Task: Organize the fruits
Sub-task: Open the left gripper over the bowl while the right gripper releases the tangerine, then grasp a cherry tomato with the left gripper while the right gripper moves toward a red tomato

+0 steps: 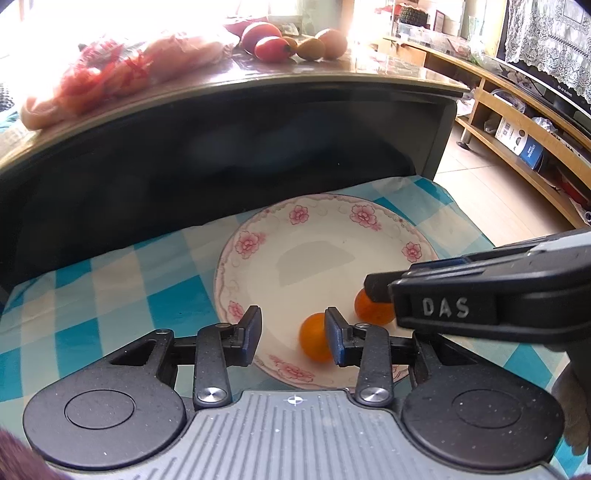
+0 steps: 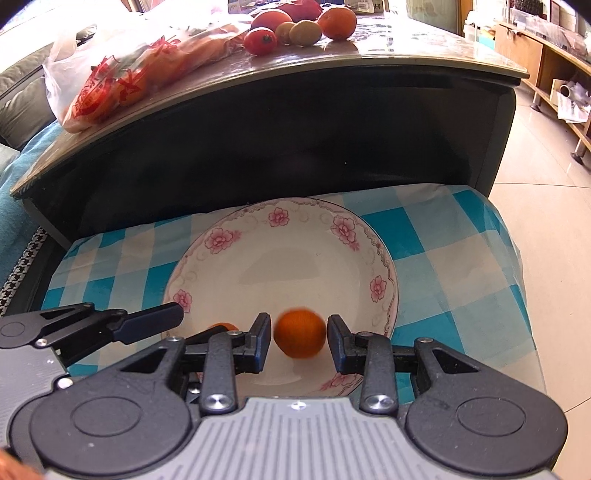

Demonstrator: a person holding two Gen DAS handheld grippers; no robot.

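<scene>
oranges on plate | left gripper open | right gripper open, untouching

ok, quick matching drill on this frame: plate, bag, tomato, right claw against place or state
Things:
1 plate
2 plastic bag
3 tomato
4 right claw

Place or state:
A open, orange in its gap
B on the checked cloth
C tabletop, left end
D tabletop, in the fruit pile

Pairs: 1-B, 2-C, 3-D, 4-A
</scene>
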